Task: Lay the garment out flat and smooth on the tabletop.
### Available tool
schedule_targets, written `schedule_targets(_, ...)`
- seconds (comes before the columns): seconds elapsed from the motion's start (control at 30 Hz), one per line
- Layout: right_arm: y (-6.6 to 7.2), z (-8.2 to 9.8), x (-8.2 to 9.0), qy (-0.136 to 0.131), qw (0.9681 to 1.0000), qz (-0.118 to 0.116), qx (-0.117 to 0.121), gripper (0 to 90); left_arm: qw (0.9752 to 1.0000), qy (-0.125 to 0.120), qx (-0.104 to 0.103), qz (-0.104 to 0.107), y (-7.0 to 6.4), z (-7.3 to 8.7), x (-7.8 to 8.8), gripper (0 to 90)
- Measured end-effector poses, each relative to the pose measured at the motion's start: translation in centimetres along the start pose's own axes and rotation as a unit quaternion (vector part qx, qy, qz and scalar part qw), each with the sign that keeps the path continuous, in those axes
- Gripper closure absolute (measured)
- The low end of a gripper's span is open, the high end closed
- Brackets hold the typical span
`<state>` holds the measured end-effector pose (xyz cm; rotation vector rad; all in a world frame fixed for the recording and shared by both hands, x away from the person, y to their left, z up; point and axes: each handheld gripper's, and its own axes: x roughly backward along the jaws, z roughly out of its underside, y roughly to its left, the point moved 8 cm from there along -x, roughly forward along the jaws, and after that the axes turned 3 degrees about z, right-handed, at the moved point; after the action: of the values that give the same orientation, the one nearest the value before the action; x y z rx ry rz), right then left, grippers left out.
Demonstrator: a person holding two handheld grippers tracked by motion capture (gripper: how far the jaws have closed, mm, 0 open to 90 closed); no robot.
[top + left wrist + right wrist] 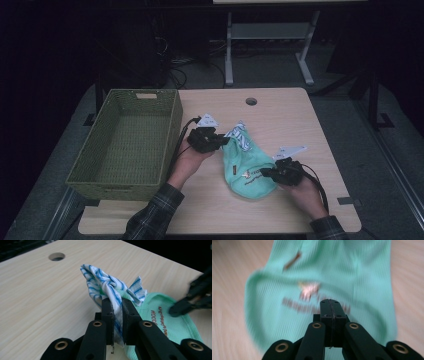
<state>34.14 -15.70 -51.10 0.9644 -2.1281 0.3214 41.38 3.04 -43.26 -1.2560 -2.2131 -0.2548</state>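
Note:
A mint-green cloth [248, 172] with a printed logo lies on the wooden table [285, 115]. A blue-and-white striped cloth [239, 134] is bunched at its far end. My left gripper [223, 141] is shut on that striped cloth [110, 287], whose fabric is pinched between the pads and stands up above them [117, 303]. The green cloth [172, 322] lies just to the right of it there. My right gripper [264, 172] sits over the near right part of the green cloth [287, 290]. Its jaws [330, 302] are pressed together with nothing seen between them.
A green woven basket [172, 125] stands along the table's left side, beside my left hand. A round cable hole [251, 101] is in the tabletop at the back. Dark floor and a white table frame [230, 55] lie beyond.

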Motion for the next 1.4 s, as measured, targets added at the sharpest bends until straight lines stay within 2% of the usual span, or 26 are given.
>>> schedule_targets(0.07,0.1,0.9,0.6,0.002,1.0,0.004,0.0,89.7,1.0,-0.001,0.001,-0.009,0.3,0.1,0.1,81.7)
schedule_targets(0.17,0.3,1.7,1.2,0.004,1.0,0.004,-0.004,89.7,0.9999,-0.001,0.001,-0.011,0.4,0.1,0.2,81.6)
schedule_targets(0.3,0.3,2.2,1.0,0.014,0.9999,-0.001,-0.007,89.7,0.9999,0.002,-0.006,-0.012,0.2,0.0,0.3,81.6)
schedule_targets(0.47,0.3,2.4,0.4,0.023,0.9997,0.0,-0.003,89.7,1.0,0.0,-0.006,0.006,-0.5,0.0,0.0,81.6)
schedule_targets(0.57,0.3,2.4,0.3,0.03,0.9996,0.002,-0.001,89.7,0.9998,0.004,-0.014,0.012,-1.0,-0.1,0.0,81.5)
schedule_targets(0.83,0.4,2.4,0.2,0.027,0.9996,0.001,-0.008,89.7,0.9985,0.001,-0.032,0.045,-3.3,-0.7,-0.3,81.5)
schedule_targets(0.93,0.3,2.4,0.3,0.028,0.9996,0.0,-0.007,89.7,0.9975,0.005,-0.036,0.061,-4.3,-0.7,-0.4,81.5)
schedule_targets(1.17,0.3,2.4,0.3,0.028,0.9996,-0.003,-0.007,89.7,0.9952,0.02,-0.05,0.081,-5.9,-0.2,-0.9,81.4)
schedule_targets(1.4,-0.1,2.5,0.6,0.027,0.9995,0.0,-0.013,89.7,0.9914,0.042,-0.066,0.104,-7.2,0.9,-1.9,81.3)
